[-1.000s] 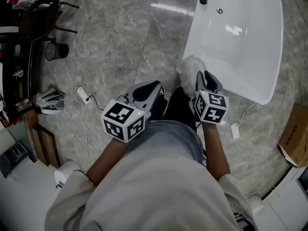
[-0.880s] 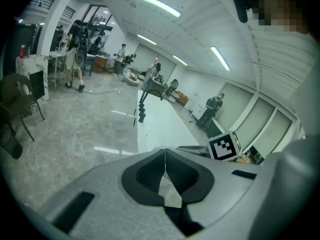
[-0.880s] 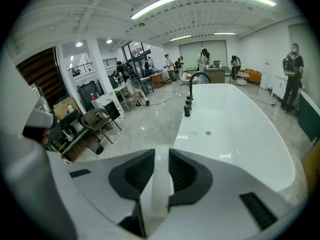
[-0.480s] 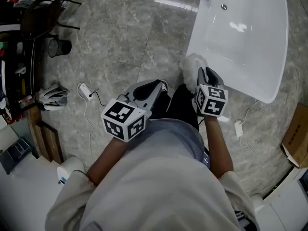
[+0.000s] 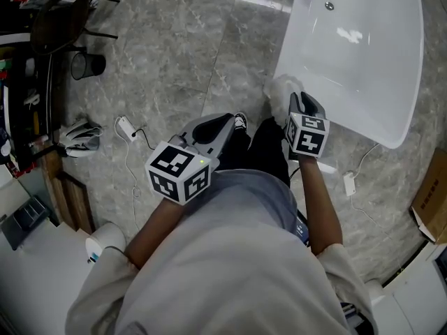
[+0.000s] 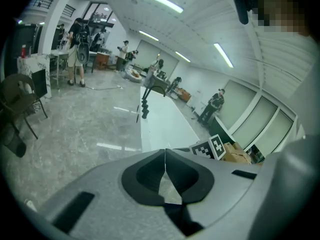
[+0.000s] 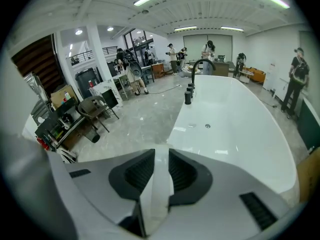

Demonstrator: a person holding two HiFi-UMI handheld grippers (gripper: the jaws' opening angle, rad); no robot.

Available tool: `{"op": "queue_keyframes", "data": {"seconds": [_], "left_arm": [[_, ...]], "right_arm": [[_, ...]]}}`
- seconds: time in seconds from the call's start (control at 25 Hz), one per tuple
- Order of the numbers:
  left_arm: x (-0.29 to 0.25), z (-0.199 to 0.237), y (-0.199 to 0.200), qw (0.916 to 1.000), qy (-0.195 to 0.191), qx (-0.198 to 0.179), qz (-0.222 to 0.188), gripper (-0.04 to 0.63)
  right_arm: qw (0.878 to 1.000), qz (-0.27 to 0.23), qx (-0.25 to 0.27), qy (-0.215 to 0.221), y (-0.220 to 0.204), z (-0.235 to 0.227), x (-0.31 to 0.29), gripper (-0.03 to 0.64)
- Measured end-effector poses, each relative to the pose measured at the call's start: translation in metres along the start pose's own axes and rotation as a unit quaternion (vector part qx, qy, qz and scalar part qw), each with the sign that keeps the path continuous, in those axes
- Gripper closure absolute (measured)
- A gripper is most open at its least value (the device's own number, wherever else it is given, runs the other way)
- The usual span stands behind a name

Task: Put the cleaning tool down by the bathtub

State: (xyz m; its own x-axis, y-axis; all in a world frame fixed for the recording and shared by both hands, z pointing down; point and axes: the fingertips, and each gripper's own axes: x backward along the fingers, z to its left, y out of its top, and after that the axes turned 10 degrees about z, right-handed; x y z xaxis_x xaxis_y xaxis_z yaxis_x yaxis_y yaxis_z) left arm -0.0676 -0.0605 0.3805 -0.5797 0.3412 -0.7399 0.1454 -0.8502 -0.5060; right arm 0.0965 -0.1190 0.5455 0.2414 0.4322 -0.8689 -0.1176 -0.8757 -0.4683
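The right gripper (image 5: 302, 107) has sunk toward the grey marble floor (image 5: 174, 61), jaws clamped on the white handle of the fluffy white cleaning tool (image 5: 281, 89) (its head just beside the glossy white bathtub (image 5: 370, 75)). Set-down appears close; release remains. The left gripper (image 5: 218, 127) is closed and empty.

From where I'm watching in the head view, the right gripper (image 5: 299, 103) is covering the handle of the cleaning tool (image 5: 279, 88), so I'm seeing only its fluffy white head. The top edge is cutting off the bathtub (image 5: 391, 82), and the right edge is cutting off a cardboard box (image 5: 429, 197). In the left gripper view, the far-off people (image 6: 216, 104) are showing too small to make out.
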Motion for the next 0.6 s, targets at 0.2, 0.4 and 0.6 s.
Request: {"op": "queue_keyframes", "data": {"seconds": [0.2, 0.4, 0.6], "left_arm": [[0.0, 0.002, -0.001, 1.0, 0.002, -0.001, 0.003, 0.586], [-0.001, 0.006, -0.005, 1.0, 0.006, 0.003, 0.006, 0.586], [0.0, 0.006, -0.006, 0.9999, 0.005, 0.005, 0.007, 0.586]], "right_arm": [[1.0, 0.015, 0.004, -0.004, -0.006, -0.001, -0.017, 0.535], [1.0, 0.018, 0.005, -0.01, -0.008, -0.004, -0.033, 0.535], [1.0, 0.022, -0.002, -0.01, -0.009, -0.005, -0.046, 0.535]]}}
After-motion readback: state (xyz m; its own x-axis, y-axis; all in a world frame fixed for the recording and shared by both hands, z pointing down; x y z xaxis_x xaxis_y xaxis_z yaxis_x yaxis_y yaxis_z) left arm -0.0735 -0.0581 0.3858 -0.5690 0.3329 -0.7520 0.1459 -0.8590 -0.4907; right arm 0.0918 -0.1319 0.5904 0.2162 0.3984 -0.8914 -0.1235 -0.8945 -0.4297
